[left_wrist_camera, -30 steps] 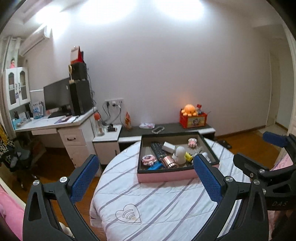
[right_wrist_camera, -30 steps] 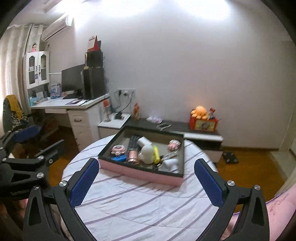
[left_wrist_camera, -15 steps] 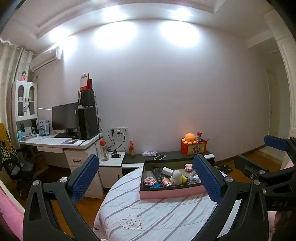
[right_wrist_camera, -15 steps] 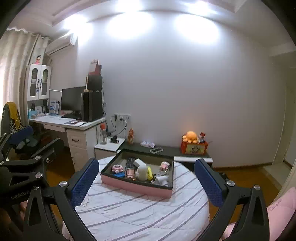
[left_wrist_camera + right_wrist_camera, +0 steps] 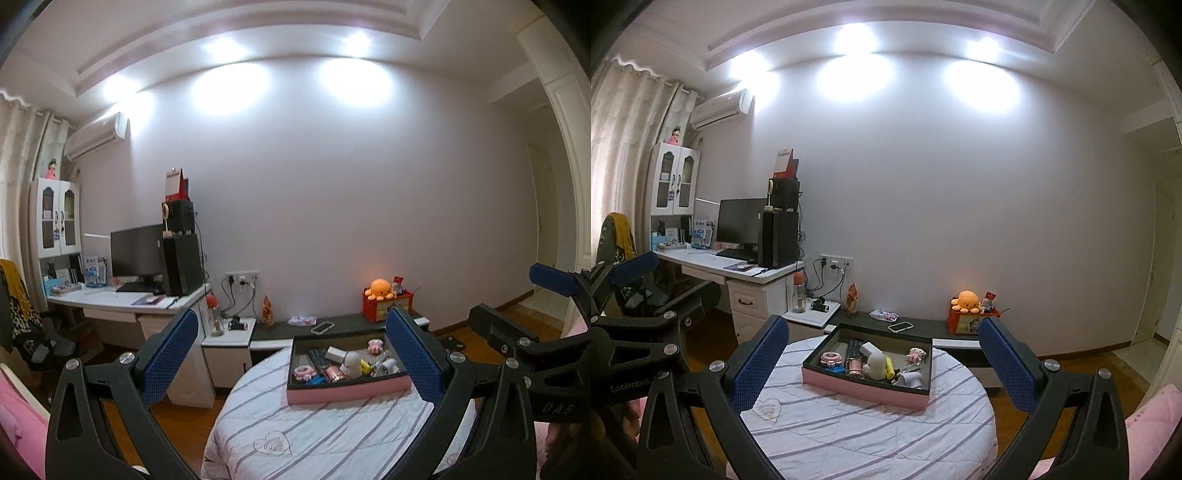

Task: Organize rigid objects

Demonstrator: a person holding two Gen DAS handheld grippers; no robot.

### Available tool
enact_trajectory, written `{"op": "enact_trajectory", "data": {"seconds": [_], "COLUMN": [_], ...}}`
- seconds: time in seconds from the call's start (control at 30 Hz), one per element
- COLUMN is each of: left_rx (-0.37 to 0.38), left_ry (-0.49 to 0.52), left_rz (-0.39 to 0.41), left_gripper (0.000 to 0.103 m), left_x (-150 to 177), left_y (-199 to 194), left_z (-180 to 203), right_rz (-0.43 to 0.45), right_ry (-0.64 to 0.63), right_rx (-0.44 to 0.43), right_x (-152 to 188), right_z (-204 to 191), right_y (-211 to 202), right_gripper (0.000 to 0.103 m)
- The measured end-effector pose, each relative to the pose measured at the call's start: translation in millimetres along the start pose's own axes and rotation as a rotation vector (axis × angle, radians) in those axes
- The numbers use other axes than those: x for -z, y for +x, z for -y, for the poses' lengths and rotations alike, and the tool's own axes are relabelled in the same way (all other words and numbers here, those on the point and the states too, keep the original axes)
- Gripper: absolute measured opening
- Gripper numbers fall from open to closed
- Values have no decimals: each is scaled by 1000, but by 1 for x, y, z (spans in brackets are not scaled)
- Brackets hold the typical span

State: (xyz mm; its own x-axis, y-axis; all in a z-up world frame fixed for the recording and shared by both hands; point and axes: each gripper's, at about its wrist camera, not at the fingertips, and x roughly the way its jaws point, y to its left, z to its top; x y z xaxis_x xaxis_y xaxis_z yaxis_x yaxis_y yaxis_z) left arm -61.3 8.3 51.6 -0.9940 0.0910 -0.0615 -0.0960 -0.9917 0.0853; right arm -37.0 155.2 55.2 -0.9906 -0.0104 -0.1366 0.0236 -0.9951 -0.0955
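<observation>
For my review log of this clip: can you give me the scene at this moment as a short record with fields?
setting: bedroom, round table with a striped cloth
task container: pink tray on the table
tray contents: remote control, white figurine, pink beaded ring, rose-gold cylinder, other small items
left hand-held gripper: open, empty, above the table's near side
right hand-held gripper: open, empty, short of the tray
contact with objects: none
background: desk with monitor, orange plush octopus on a red box

Your left gripper [image 5: 291, 360] has black frames with silver screws and blue textured pads [image 5: 168, 356]. Your right gripper [image 5: 882, 363] matches it.
</observation>
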Motion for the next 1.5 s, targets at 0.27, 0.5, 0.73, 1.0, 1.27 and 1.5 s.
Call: {"op": "enact_trajectory", "data": {"seconds": [0.27,0.5,0.73,1.0,1.27,1.5], "left_rx": [-6,11,8,0,-8,-6], "left_ry": [14,4,16,19,25,15], "left_rz": [38,45,79,112,124,113], "left_gripper": [103,103,103,103,103,103], "left_x": [-20,-33,-43,-46,-46,-44], "left_y": [-5,10,21,24,28,32], "left_z": [4,10,17,16,16,14], "right_rz": [16,31,40,61,77,69], "right_ry": [9,3,14,10,12,5], "right_rx": [8,37,37,38,39,44], "right_x": [-18,-33,-43,-50,-48,-50], "right_z": [5,11,23,26,26,26], "right_y": [-9,-5,6,12,13,18], "right_gripper": [103,103,103,103,103,103]}}
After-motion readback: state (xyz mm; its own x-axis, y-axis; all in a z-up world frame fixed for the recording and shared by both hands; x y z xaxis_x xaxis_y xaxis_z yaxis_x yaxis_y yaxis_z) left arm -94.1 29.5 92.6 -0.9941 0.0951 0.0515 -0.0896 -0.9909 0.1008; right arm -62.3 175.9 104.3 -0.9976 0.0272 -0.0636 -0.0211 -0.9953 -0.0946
